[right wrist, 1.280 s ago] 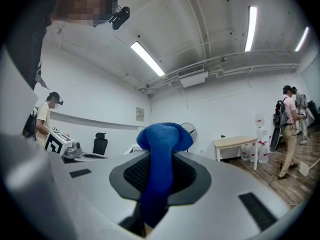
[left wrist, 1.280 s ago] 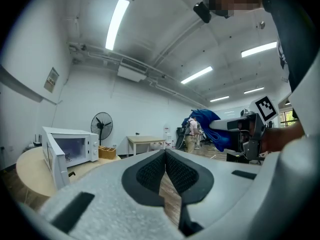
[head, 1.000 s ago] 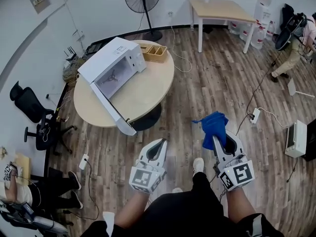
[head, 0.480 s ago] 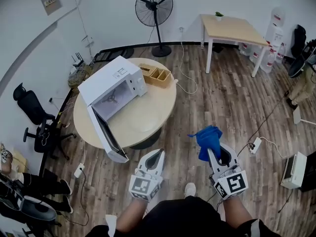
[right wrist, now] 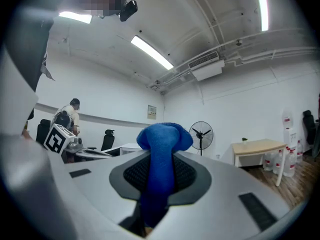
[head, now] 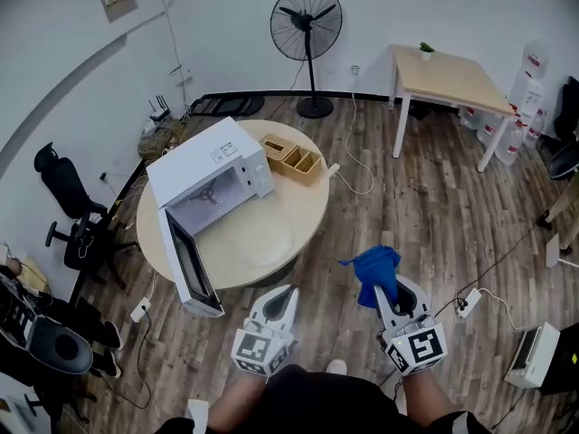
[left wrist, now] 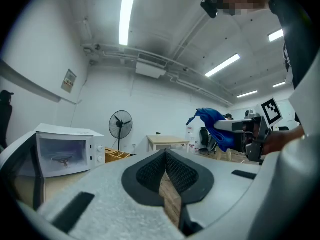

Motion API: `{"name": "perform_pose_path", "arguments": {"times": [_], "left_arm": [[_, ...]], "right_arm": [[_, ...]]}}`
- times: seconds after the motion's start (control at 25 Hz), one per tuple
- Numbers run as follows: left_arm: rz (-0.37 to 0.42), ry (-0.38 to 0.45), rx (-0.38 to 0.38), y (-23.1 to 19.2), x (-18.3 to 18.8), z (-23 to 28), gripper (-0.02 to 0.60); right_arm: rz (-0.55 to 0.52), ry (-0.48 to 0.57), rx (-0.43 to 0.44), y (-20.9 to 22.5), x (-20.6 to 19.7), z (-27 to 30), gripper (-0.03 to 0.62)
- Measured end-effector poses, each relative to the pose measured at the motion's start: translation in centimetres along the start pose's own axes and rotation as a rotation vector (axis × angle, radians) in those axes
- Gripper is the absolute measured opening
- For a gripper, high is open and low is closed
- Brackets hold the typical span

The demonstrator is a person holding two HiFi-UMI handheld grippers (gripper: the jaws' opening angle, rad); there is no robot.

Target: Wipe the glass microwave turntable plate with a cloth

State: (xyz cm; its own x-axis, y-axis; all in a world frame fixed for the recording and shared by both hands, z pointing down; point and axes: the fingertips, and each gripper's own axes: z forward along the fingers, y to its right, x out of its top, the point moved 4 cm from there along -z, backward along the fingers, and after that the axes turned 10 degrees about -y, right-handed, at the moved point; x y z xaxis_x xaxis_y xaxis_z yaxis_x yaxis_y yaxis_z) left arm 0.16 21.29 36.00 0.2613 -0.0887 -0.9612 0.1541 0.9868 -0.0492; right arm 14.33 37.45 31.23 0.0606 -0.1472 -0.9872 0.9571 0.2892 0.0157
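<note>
2 tools idle short of the table point(head: 304, 202): right hand-held gripper point(head: 387, 287) clamps the blue cloth point(head: 373, 266) ready for wiping, left hand-held gripper point(head: 287, 291) closed empty, glass turntable plate point(head: 261, 239) lying on the table beside the open microwave point(head: 210, 174).

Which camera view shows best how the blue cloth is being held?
The right gripper view: the blue cloth sits pinched between the jaws of the right gripper, bunching above them. The head view shows only a small blue bundle at that gripper's tip; the left gripper view shows it side-on and distant.
</note>
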Motion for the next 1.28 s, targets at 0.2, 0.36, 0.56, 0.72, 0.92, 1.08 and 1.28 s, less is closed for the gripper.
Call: {"name": "perform_pose_path", "arguments": {"times": [0.2,0.36,0.56,0.72,0.92,1.08,1.28], "left_arm": [[0.019,0.029,0.077,-3.1,1.0,1.7,0.006],[0.027,0.051,0.114,-6.3,2.1,3.1,0.006],[0.024,0.044,0.161,-11.8,2.9,4.7,0.006],[0.017,0.048,0.193,-16.2,3.7,5.9,0.006],[0.006,0.046,0.216,-20.3,4.0,6.6,0.006],[-0.011,0.044,0.232,-23.0,4.1,6.6,0.006],[-0.031,0.041,0.249,-25.2,4.1,6.1,0.006]], "right_arm": [[-0.053,0.023,0.066,0.6,1.8,4.8,0.071],[-0.061,0.034,0.106,0.7,2.8,9.7,0.071],[-0.081,0.033,0.156,0.0,4.4,16.3,0.072],[-0.081,0.029,0.188,-0.7,5.1,21.2,0.072],[-0.085,0.020,0.228,-1.9,5.7,26.2,0.074],[-0.092,0.006,0.250,-3.0,5.7,29.4,0.074],[-0.082,-0.012,0.241,-3.9,4.9,31.9,0.074]]}}
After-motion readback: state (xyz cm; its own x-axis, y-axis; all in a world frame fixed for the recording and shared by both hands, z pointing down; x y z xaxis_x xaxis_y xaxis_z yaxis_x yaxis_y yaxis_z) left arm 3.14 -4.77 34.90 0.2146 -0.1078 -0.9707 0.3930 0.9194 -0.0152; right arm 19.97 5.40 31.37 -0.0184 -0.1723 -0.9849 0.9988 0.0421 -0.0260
